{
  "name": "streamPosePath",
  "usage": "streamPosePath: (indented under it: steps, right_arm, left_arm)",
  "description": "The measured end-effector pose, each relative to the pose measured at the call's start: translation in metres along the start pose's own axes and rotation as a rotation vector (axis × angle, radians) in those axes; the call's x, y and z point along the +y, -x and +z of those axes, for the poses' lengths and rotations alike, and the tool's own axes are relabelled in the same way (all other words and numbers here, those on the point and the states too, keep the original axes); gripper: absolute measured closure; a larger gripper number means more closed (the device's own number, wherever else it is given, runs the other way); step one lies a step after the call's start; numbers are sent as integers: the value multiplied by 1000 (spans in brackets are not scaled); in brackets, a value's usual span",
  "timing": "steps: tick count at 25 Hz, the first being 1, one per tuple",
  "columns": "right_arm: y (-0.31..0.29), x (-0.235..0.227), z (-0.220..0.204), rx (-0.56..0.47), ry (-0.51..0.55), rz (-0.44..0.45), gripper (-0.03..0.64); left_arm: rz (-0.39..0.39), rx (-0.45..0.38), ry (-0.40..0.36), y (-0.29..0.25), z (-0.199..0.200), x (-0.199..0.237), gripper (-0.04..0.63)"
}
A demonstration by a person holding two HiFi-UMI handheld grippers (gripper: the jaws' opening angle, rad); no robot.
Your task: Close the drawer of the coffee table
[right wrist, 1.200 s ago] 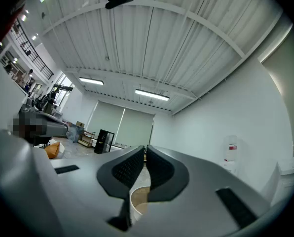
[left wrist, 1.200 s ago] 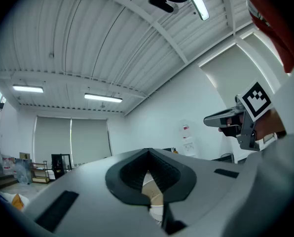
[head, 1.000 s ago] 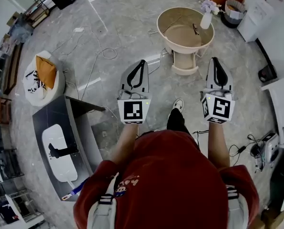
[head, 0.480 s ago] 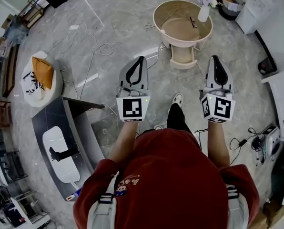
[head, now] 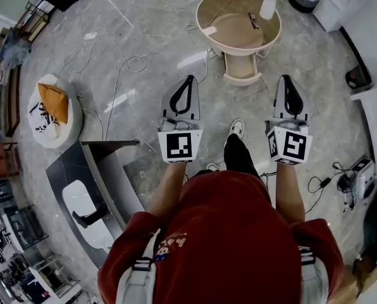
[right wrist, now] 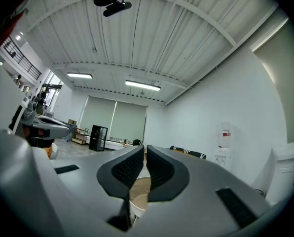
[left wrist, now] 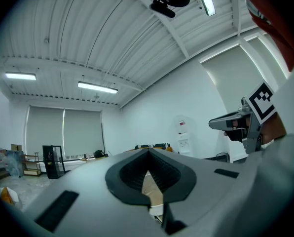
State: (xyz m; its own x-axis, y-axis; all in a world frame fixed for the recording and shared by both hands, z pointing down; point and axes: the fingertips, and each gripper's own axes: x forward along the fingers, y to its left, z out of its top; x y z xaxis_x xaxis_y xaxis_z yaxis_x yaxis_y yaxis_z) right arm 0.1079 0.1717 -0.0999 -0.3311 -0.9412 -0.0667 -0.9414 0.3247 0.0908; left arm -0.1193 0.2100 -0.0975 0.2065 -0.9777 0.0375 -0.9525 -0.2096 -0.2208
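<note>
Drawer point(head: 241, 69) juts open from table point(head: 239, 52) at twelve o'clock. Left gripper point(head: 188, 80) and right gripper point(head: 285, 80) are clenched empty, well short. Closing not begun.

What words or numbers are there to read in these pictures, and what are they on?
Nothing reads clearly.
Red shirt: pale print by the strap, too small to read.
Water dispenser: red label, too blurred to read.
Marker cubes: black-and-white squares, no words.

Head view looks down; gripper views look level at coffee table point(head: 234, 40).
</note>
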Motion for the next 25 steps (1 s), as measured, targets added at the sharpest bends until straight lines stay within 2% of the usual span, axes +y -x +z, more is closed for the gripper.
streamPosePath:
  steps: [11,19,25]
  right_arm:
    - [-92,-56,-28,9,-36,-57,584]
    - [-145,-127,-42,2,-24,-99,584]
    - [-175,-156,-51,14,-29,-102,584]
  left_arm:
    - [-46,3,2,-122,-3,-3,583]
    - [-76,15,-46,-204,4,-28,583]
    - [-78,19,-72,-246,10,-28,583]
